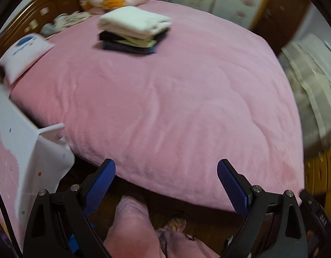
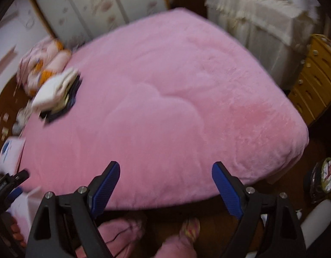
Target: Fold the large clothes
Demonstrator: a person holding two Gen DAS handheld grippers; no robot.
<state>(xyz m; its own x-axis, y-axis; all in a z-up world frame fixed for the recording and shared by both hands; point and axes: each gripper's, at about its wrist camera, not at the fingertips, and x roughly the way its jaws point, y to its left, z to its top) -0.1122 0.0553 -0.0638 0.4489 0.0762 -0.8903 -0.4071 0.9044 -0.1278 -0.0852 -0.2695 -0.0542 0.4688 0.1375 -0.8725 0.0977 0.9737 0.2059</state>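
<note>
While both the left gripper (image 1: pixel 165 178) and right gripper (image 2: pixel 165 180) were held with jaws wide apart and empty, the folded clothes stack (image 1: pixel 134 30) was seen far across the pink bed (image 1: pixel 176 99), ahead-left, nearer the left gripper.

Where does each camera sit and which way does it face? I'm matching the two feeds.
Left wrist: on the left gripper, open, facing across the pink bed toward the headboard; pink-clad legs below.
Right wrist: on the right gripper, open, facing the bed's far right corner; legs again.
Shared: bed, stack of folded clothes.
</note>
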